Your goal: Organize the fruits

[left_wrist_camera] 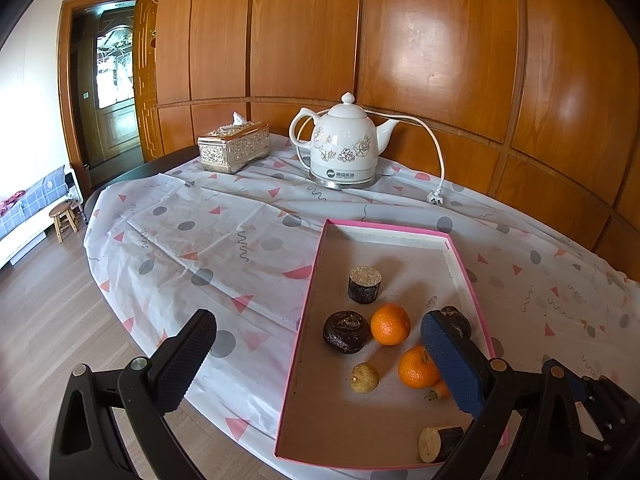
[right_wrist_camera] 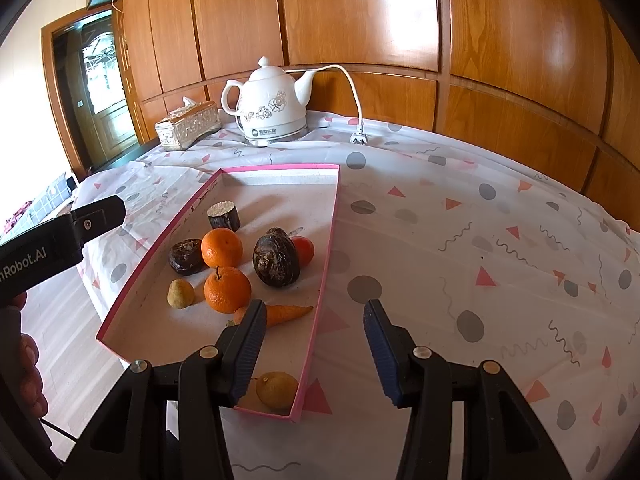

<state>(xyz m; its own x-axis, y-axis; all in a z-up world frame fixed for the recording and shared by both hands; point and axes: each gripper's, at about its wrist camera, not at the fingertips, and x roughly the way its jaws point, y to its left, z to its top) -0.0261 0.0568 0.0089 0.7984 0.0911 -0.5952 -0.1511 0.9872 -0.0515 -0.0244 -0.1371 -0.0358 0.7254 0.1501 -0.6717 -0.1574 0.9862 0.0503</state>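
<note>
Fruits lie gathered in pink tray (right_wrist_camera: 324, 240), frame centre, on bench (right_wrist_camera: 460, 240). Left gripper (left_wrist_camera: 316, 364) and right gripper (right_wrist_camera: 316, 344) both released, empty. Stage undetermined: sorting complete or pending.

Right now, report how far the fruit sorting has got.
Looks done: all the produce in view lies inside the pink tray, including two oranges, a carrot and a big dark fruit. In hand: nothing; the left gripper and the right gripper are both open and empty. Left: the pieces lie mixed, not grouped, so any arranging by kind remains.
</note>
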